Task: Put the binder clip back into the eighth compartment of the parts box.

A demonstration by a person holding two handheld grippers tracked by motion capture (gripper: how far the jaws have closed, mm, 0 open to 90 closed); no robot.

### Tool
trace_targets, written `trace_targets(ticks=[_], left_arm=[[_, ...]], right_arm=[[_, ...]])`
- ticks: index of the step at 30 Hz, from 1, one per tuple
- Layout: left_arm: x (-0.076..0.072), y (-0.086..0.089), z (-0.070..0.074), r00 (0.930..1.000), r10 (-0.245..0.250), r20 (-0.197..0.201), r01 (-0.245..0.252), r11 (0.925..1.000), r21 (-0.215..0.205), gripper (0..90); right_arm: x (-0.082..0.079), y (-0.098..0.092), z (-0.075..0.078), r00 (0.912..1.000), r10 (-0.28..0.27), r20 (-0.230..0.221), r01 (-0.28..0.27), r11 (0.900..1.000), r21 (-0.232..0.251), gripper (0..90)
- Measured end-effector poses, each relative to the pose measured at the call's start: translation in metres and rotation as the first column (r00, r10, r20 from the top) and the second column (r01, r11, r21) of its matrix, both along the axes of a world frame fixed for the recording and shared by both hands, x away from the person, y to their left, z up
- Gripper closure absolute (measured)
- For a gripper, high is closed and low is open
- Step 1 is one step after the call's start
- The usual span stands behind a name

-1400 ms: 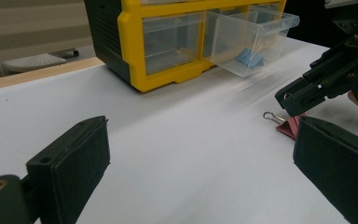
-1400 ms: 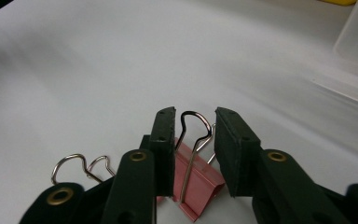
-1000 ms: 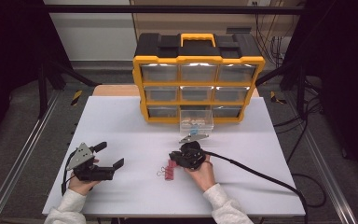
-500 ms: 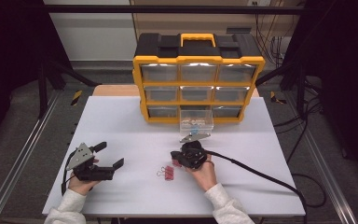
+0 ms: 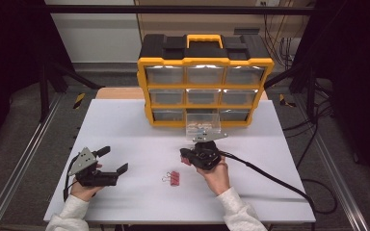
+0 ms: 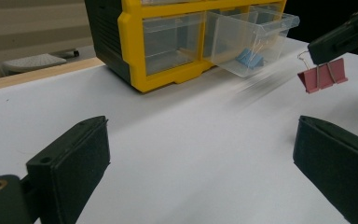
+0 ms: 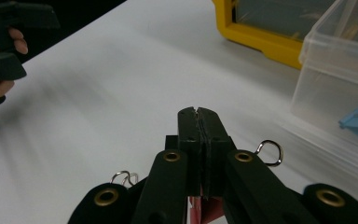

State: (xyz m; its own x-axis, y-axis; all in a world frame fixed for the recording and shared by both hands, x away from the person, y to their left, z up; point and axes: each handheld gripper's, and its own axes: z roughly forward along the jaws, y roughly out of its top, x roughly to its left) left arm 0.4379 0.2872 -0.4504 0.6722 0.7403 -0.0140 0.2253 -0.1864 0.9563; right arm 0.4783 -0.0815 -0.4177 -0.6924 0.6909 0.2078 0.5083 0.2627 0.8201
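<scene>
Left gripper jaws apart (right gripper clamped)

Overhead plus two low views, shared organizer.

Left claw jaws wide apart, nothing betw. them, over white table. Right claw grips pink binder clip, clear of table. Clear drawer pulled out w/ blue clip inside.
</scene>
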Motion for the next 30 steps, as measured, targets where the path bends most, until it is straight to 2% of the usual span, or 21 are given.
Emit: trace_targets(ticks=[9,12,24,30], left_arm=[[0.000,0.000,0.000,1.0000,0.000,-0.001,0.000,1.0000,0.001,3.2],[0.000,0.000,-0.001,1.0000,0.001,-0.001,-0.001,1.0000,0.002,3.2],[0.000,0.000,0.000,1.0000,0.003,0.000,-0.003,1.0000,0.001,3.2],[0.000,0.000,0.000,1.0000,0.003,0.000,-0.003,1.0000,0.000,3.2]], right_arm=[[-0.002,-0.016,0.025,0.9968,-0.043,0.067,0.041,0.999,0.028,89.1],[-0.001,-0.020,0.032,0.9956,-0.056,0.075,0.052,0.998,0.047,89.1],[0.010,-0.038,0.061,0.9831,-0.130,0.129,0.123,0.991,0.060,89.2],[0.020,-0.042,0.073,0.9770,-0.159,0.142,0.151,0.986,0.066,89.2]])
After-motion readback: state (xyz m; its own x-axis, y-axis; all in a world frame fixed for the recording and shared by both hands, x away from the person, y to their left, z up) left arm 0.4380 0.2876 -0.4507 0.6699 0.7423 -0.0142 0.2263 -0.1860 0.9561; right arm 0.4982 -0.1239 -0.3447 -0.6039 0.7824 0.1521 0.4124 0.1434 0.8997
